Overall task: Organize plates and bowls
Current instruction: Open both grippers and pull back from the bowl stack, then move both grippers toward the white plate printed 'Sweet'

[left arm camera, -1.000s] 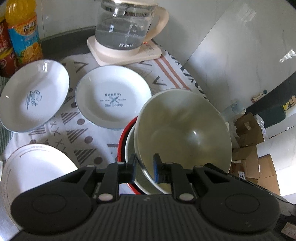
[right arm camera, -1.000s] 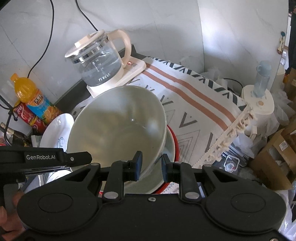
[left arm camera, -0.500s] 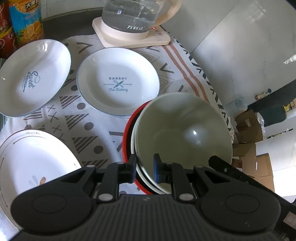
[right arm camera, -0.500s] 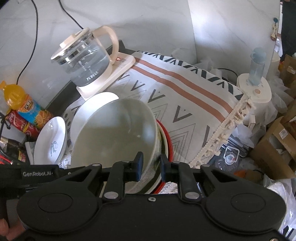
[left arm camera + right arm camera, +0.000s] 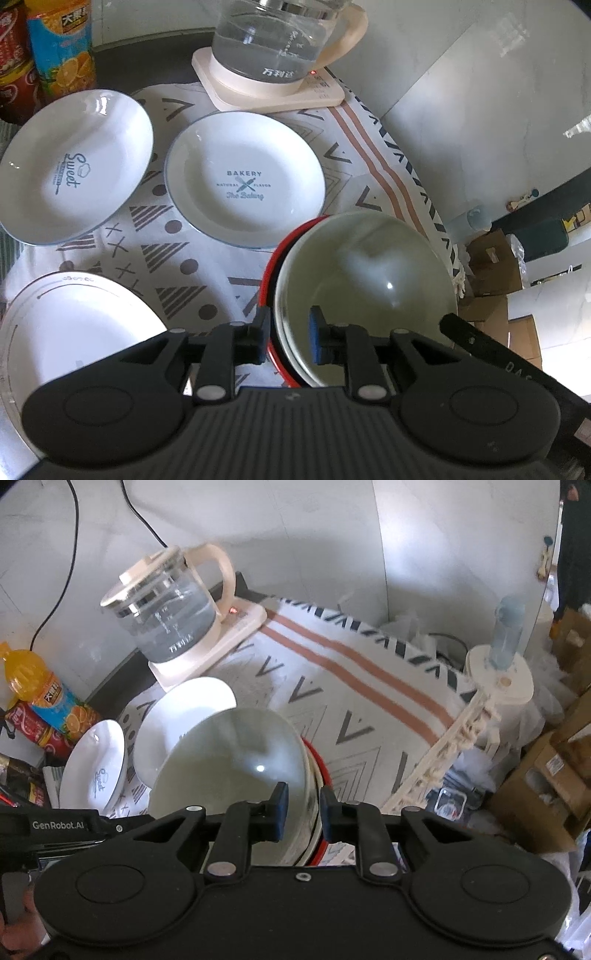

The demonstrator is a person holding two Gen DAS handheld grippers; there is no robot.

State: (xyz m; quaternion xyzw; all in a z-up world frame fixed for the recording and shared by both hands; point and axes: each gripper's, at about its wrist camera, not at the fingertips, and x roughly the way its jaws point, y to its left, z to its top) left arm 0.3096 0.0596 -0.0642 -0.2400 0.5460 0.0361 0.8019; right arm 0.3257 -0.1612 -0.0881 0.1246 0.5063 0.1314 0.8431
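At lower right of the left wrist view, the pale bowl sits nested in a stack with a red-rimmed bowl beneath. The left gripper straddles the rim; its jaws have just been opening, the rim between them, and the outer pad stands clear. In the right wrist view, the right gripper pinches the opposite rim of the same bowl, nearly closed. Three plates lie left: "Bakery", "Sweet", and a third.
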